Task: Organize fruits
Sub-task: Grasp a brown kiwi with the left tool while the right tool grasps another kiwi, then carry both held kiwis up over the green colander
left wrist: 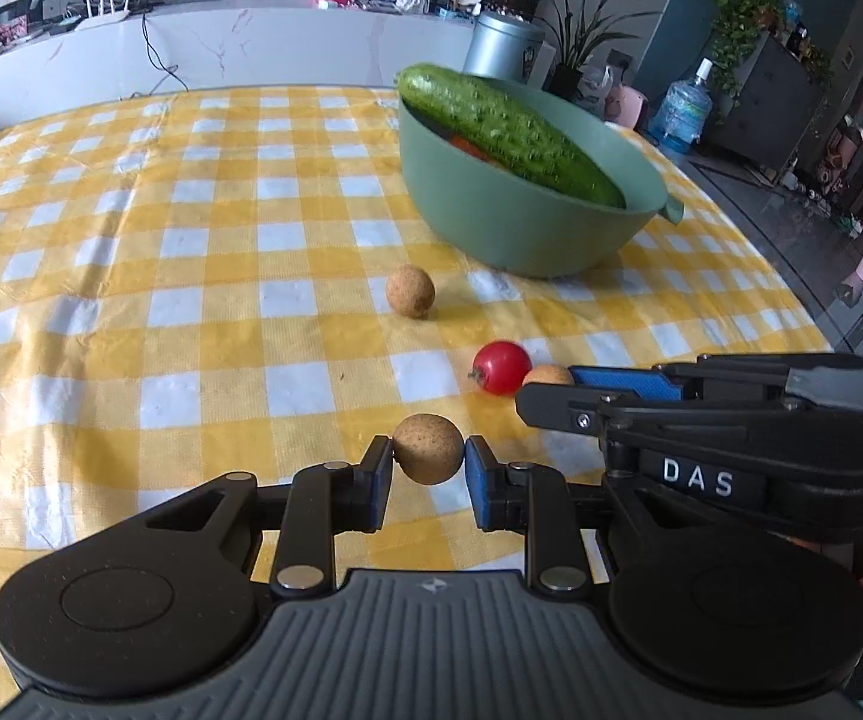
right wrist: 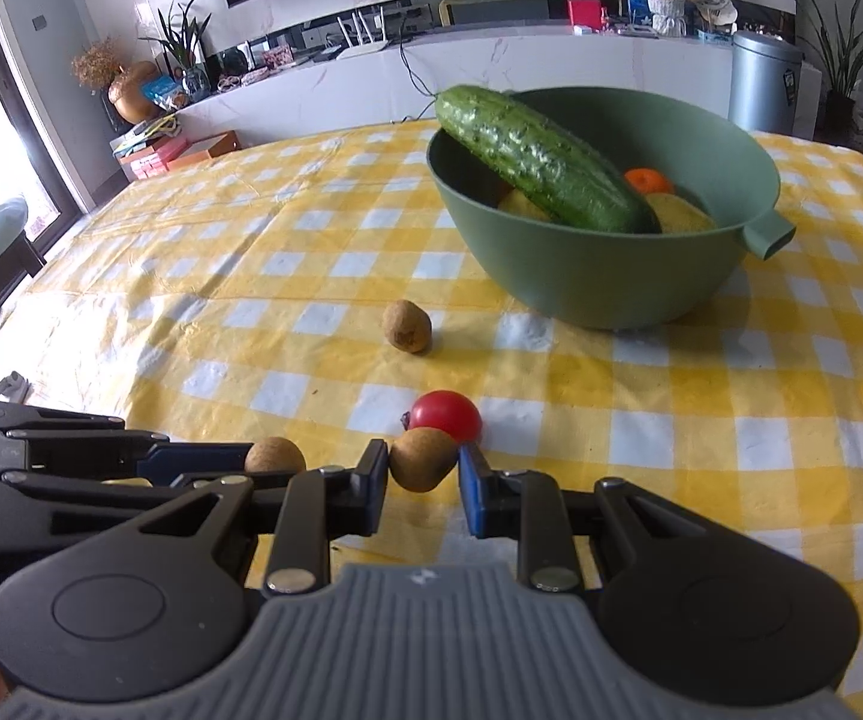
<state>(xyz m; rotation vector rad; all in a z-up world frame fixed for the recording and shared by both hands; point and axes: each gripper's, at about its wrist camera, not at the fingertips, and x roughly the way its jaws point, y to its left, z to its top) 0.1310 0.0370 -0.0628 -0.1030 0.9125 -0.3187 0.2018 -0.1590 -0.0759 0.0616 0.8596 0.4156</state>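
My left gripper (left wrist: 429,461) is shut on a small round brown fruit (left wrist: 429,447) just above the yellow checked tablecloth (left wrist: 191,276). My right gripper (right wrist: 420,468) is shut on a second brown fruit (right wrist: 422,457); in the left wrist view it reaches in from the right. A red cherry tomato (right wrist: 448,415) lies right behind that fruit. A third brown fruit (left wrist: 410,291) rests loose on the cloth between the grippers and the green bowl (left wrist: 491,222). The bowl holds a long cucumber (right wrist: 539,159) leaning on its rim, an orange fruit (right wrist: 648,180) and yellow pieces.
The bowl has a small spout handle (right wrist: 768,235) on its right side. A white counter (left wrist: 221,48) with clutter and a metal bin (right wrist: 764,81) stand beyond the table's far edge. The table's right edge drops to a dark floor (left wrist: 791,204).
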